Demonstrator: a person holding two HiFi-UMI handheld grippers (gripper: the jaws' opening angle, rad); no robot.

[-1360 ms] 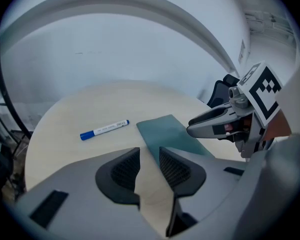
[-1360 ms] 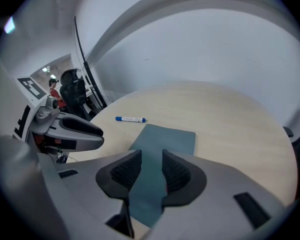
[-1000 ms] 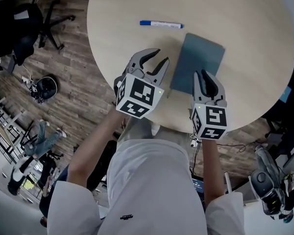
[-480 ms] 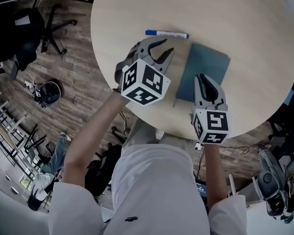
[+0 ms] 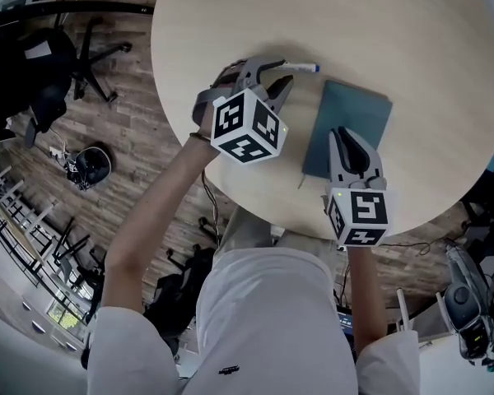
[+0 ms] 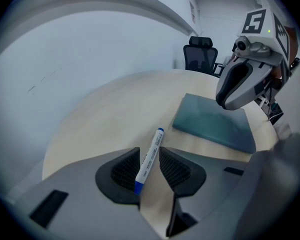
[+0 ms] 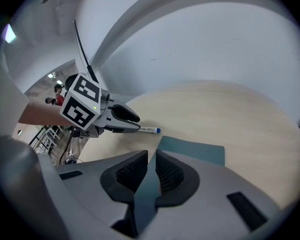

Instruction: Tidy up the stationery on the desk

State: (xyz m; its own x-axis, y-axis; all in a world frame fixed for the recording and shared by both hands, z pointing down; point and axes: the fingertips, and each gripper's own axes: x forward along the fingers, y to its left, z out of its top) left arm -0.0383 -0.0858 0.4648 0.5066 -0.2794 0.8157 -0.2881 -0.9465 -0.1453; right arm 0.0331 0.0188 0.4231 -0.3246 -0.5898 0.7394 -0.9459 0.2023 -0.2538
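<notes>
Straddling the pen [image 6: 155, 141] with the left gripper [image 6: 149, 153]: jaws wide, one pad on each side of the barrel, neither pressing on it. Lies flat on the desk [image 6: 100, 109], broad blue end back between the pads, small blue tip out past them, near a corner of the notebook [image 6: 215, 124] without touching. Just been closing the right gripper [image 7: 151, 155] to a narrow slit, nothing clamped, only notebook cover showing through. Tips over the notebook's near part; touching or not, cannot tell. Notebook flat, close to the desk's near edge.
</notes>
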